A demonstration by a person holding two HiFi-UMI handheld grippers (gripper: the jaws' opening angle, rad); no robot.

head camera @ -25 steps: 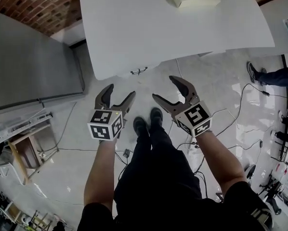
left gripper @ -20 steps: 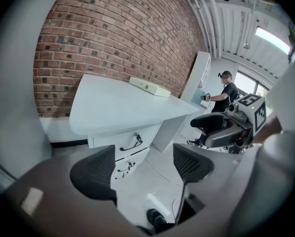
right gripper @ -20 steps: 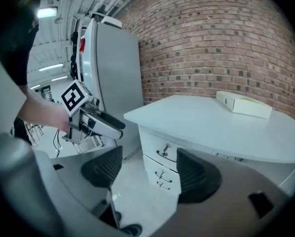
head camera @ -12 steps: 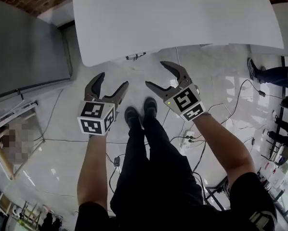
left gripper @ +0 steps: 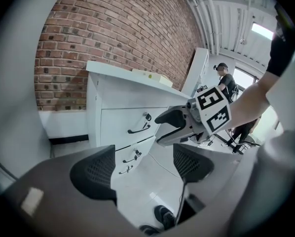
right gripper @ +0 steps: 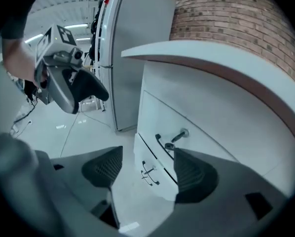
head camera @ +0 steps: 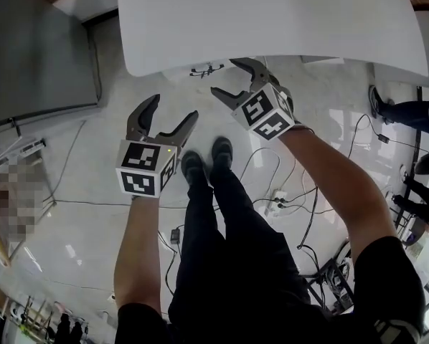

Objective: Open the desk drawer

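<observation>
A white desk (head camera: 272,20) fills the top of the head view, with a black drawer handle (head camera: 206,70) showing under its front edge. My right gripper (head camera: 225,77) is open, just right of that handle and apart from it. In the right gripper view the top drawer handle (right gripper: 162,143) and a key (right gripper: 179,135) beside it lie ahead, between my open pads (right gripper: 103,167). My left gripper (head camera: 173,107) hangs lower and further back, open and empty. The left gripper view shows the drawer fronts (left gripper: 120,125), the top handle (left gripper: 137,129) and the right gripper (left gripper: 174,127).
A tall grey cabinet (head camera: 35,56) stands left of the desk. Two smaller handles (right gripper: 147,172) sit on the lower drawers. Cables (head camera: 286,192) trail over the shiny floor by the person's shoes (head camera: 204,160). Another person's legs (head camera: 408,110) are at the right.
My right gripper has moved forward and left, up to the desk's front edge near the drawer handle. The left gripper has stayed almost in place. Both remain open.
</observation>
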